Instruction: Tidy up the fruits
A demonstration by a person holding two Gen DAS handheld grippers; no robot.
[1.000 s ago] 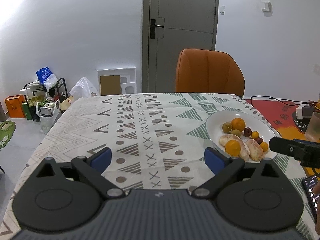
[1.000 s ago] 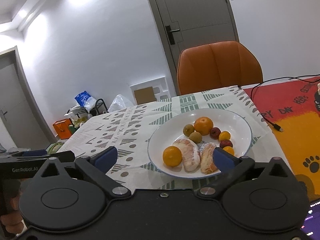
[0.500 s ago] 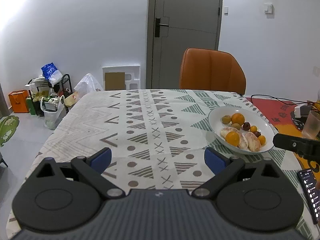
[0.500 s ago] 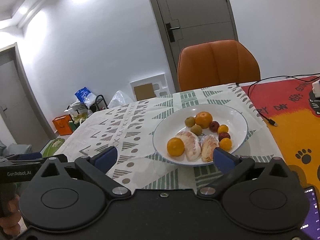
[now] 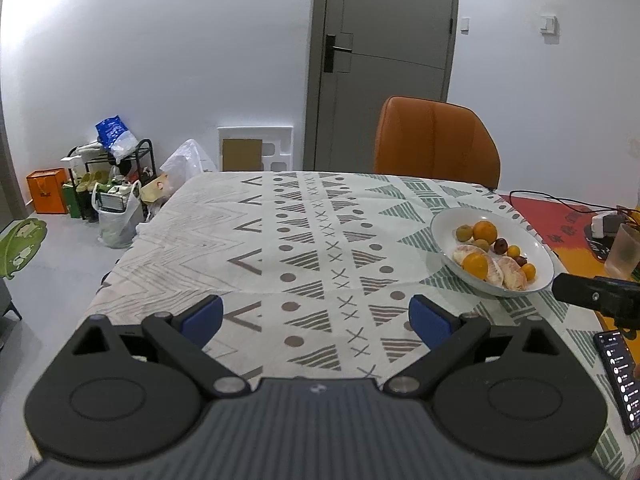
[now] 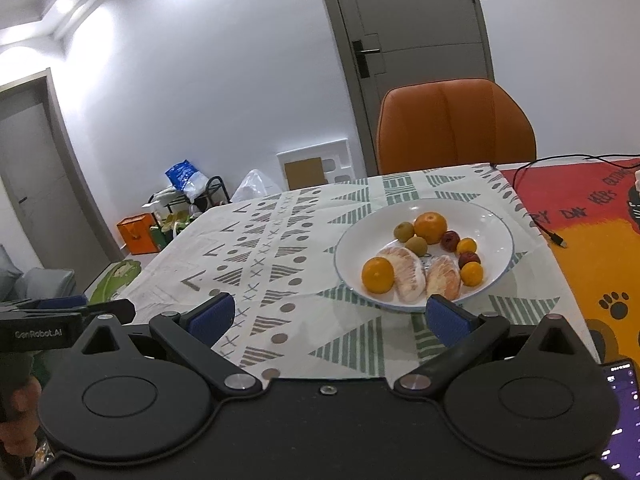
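A round white ceramic plate (image 6: pixel 496 216) of oranges, pale peeled segments and small fruits sits just ahead of the released right gripper (image 6: pixel 328 318). Released left gripper (image 5: pixel 316 318) faces bare patterned tablecloth (image 5: pixel 280 240).

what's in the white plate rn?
In the plate: two oranges, two peeled pomelo segments, two green-brown fruits, two dark red ones and two small orange ones. Anything under the segments is hidden.
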